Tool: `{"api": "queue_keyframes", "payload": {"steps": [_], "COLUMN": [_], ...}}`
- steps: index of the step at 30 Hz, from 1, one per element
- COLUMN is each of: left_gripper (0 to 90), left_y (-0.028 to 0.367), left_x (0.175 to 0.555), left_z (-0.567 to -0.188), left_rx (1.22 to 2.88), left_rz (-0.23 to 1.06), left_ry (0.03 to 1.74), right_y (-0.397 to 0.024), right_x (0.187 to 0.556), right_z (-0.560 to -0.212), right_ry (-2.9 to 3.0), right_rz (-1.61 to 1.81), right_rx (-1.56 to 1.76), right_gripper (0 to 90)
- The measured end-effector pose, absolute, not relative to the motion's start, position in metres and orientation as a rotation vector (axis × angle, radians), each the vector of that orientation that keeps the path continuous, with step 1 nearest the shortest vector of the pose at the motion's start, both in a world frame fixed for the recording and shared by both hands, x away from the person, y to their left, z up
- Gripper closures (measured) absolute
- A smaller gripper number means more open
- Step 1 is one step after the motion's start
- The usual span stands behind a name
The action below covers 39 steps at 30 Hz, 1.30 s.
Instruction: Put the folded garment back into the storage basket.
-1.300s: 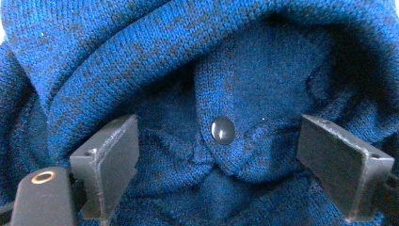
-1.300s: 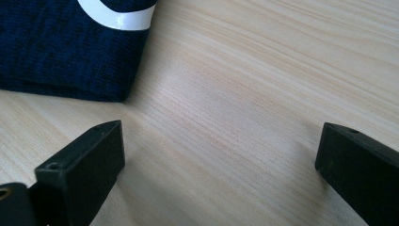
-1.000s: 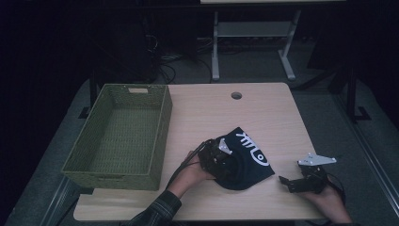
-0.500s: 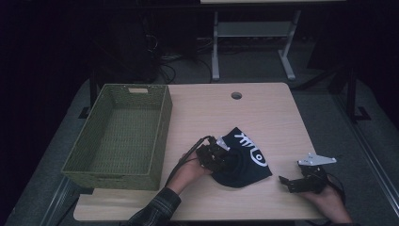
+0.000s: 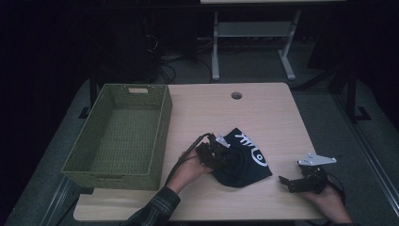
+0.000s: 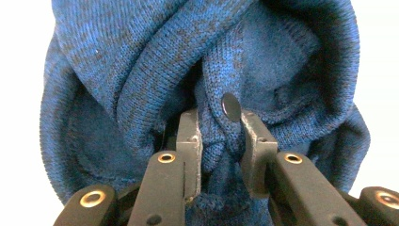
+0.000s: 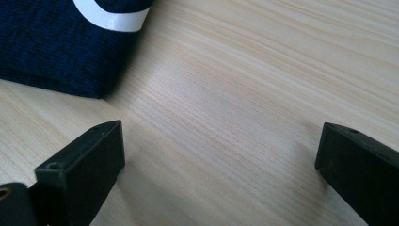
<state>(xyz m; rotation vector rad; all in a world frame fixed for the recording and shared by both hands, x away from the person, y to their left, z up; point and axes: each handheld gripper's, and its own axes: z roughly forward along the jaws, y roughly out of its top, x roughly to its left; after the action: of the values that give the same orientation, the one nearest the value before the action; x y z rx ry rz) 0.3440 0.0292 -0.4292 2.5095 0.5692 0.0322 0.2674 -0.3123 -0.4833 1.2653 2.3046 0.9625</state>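
Dark blue knit cloth (image 5: 244, 157) with a white printed mark lies bunched on the near half of the pale wooden table (image 5: 263, 108), a little right of centre, between the person's two hands. The left gripper (image 5: 221, 155) sits at the cloth's left edge, and its jaws have just been closing: in the left gripper view they are clamped on a fold of the knit (image 6: 211, 84), the fabric pinched between the two black pads and rising in thick wrinkles above them. A small dark round button or disc (image 6: 231, 106) sits on the fabric right at the tip of one jaw. The left hand (image 5: 190, 172) comes in from the near edge in a plaid sleeve (image 5: 157, 209), with the gripper's cable looping beside it.

The right gripper (image 5: 288, 181) rests low near the table's near right corner, well apart from the cloth, its grey three-cornered plate on top. In the right gripper view its jaws stand wide and released, with bare wood grain (image 7: 244, 94) between them and nothing in their gap; a corner of the blue cloth (image 7: 56, 52) with part of its white mark lies farther off to the upper left.

A green woven basket (image 5: 162, 127) stands on the left part of the table, near the cloth but not touching it. A round hole (image 5: 236, 95) sits in the tabletop toward the far edge
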Motion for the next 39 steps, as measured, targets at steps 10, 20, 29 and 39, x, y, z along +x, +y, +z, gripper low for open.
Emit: {"api": "queue_keyframes", "payload": {"steps": [10,20,29,39], "left_gripper": [72.4,72.3,72.3,72.2], "left_y": [0.030,0.036,0.042,0.051], "left_x": [0.344,0.347,0.353,0.361], "left_z": [-0.412,-0.396,-0.374,-0.350], "left_rx": [2.487,2.445,2.443,2.452], "left_rz": [0.022,0.008,0.018,0.030], "left_ry": [0.551,0.585,0.583,0.581], "right_y": [-0.312,-0.312,-0.312,-0.312], "right_x": [0.267,0.267,0.267,0.267], "right_z": [-0.483,-0.483,-0.483,-0.483], "right_ry": [2.305,2.306,2.305,2.305], "right_rz": [0.963,0.962,0.963,0.964], "right_rx": [1.269,1.267,1.270,1.271], "right_gripper": [1.5,1.5,1.5,1.5]}}
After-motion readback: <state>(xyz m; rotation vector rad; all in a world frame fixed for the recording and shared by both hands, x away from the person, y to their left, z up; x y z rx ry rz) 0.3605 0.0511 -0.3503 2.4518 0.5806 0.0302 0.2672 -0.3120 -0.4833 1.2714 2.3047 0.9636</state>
